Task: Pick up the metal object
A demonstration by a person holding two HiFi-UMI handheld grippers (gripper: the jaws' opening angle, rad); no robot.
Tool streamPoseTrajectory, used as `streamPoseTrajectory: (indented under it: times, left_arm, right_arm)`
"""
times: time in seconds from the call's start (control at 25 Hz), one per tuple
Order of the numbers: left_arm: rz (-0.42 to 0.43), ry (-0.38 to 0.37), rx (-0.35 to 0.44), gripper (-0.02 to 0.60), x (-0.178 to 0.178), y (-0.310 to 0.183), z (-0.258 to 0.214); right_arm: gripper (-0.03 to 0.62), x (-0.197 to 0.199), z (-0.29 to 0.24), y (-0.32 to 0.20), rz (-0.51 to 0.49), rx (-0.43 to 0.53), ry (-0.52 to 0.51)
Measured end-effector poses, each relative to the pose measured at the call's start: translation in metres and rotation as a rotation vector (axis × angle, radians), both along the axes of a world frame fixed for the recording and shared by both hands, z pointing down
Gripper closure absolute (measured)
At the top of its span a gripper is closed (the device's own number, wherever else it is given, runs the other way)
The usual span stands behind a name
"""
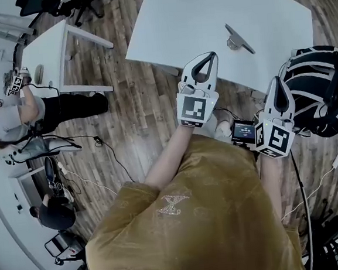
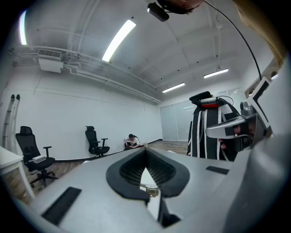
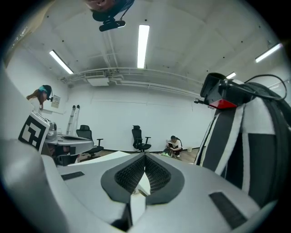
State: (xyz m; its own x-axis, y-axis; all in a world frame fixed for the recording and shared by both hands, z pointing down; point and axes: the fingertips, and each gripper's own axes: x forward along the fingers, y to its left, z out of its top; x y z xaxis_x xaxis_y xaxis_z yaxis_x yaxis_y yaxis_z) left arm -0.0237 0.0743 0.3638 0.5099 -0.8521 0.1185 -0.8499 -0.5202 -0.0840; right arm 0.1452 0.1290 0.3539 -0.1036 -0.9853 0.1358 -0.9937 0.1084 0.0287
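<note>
The left tongs (image 1: 206, 57) and the right tongs (image 1: 276, 81) are held pressed together by the desk's (image 1: 193, 12) near edge; the metal object (image 1: 238, 39) is seen lying farther in.

Metal object (image 1: 238, 39) on white table (image 1: 194, 17)

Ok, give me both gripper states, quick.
Left gripper: closed, holding nothing.
Right gripper: closed, holding nothing.

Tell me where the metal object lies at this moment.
Head view: the small grey metal object lies alone on the white table, right of its centre, toward the black-and-white striped bag.
</note>
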Motion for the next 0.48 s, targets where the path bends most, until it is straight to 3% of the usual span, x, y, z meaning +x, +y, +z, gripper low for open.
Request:
streamPoseTrajectory:
  times: [0.28,0.48]
  left_arm:
    - [0.037,0.019,0.004,0.578,-0.005,-0.043,-0.003]
    - [0.069,0.013,-0.001,0.578,-0.004,-0.061,0.000]
  right_arm:
    - [0.586,-0.005,-0.010,-0.034,0.025,0.016,0.020]
    - [0.586,0.001,-0.008,-0.054,0.046,0.017,0.100]
